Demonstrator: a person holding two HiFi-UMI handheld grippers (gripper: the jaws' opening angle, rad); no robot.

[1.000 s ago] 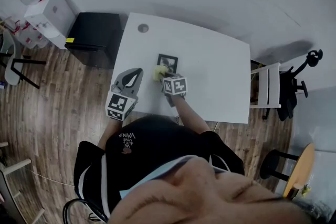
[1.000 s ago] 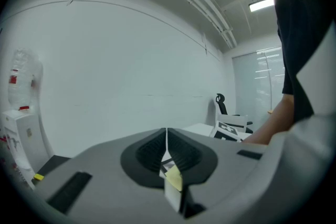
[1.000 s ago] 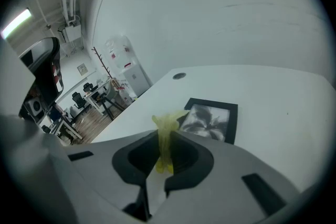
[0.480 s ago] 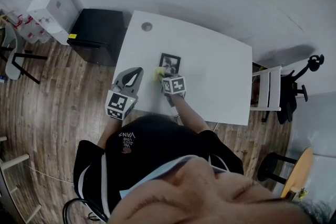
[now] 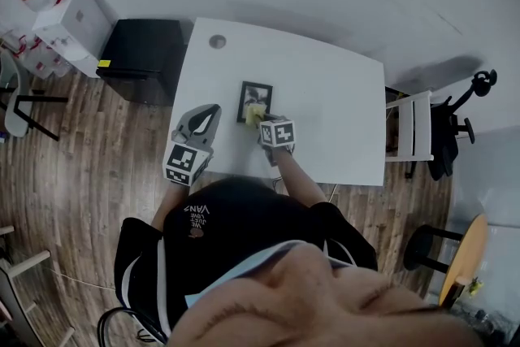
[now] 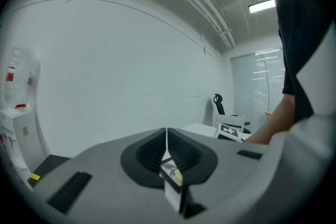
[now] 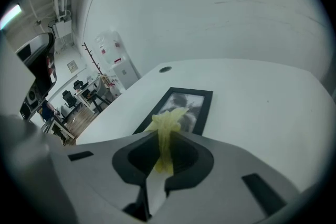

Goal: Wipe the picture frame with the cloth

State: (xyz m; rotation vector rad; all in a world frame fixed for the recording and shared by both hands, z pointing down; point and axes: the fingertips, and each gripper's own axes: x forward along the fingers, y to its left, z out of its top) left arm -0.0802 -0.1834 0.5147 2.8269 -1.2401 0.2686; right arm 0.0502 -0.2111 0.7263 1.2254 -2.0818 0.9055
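A black picture frame [image 5: 255, 101] [image 7: 184, 106] lies flat on the white table [image 5: 333, 101], a little left of the middle. My right gripper [image 5: 262, 120] [image 7: 164, 136] is shut on a yellow cloth [image 5: 252, 114] [image 7: 167, 126], which rests on the near end of the frame. My left gripper [image 5: 206, 116] [image 6: 166, 145] hangs at the table's left edge, jaws shut with nothing between them; through the thin gap a sliver of the frame [image 6: 170, 171] shows.
A round grommet [image 5: 217, 41] sits in the table's far left corner. A black cabinet [image 5: 142, 57] stands left of the table, a white chair [image 5: 413, 134] to its right. A water dispenser [image 5: 69, 16] is at the far left.
The right gripper has carried the cloth from the frame's near left corner rightward onto its near end. The left gripper has stayed where it was.
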